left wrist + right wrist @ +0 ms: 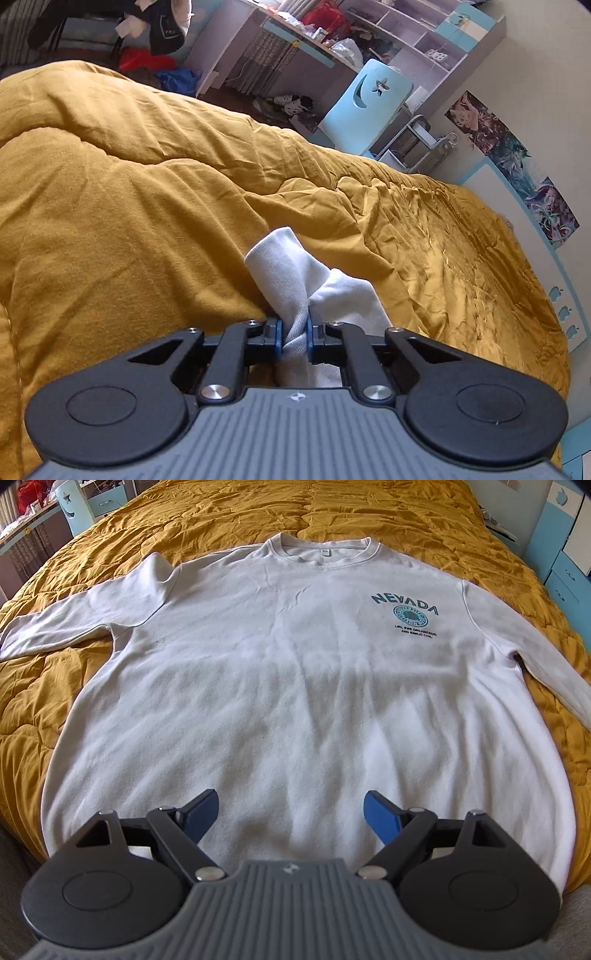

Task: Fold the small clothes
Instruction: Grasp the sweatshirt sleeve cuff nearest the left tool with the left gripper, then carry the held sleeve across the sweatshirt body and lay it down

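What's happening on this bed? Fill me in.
A person with a gripper in each hand is folding clothes on a mustard quilt. The left gripper is shut on bunched white fabric, apparently a sleeve, lifted off the quilt. The right gripper hangs open over the hem of a white NEVADA sweatshirt spread flat, front up. No fold shows on the body yet.

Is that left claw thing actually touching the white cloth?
Touching. The left wrist view shows the left gripper with its blue jaws shut on a bunched piece of white fabric, pinched between them above the yellow quilt.
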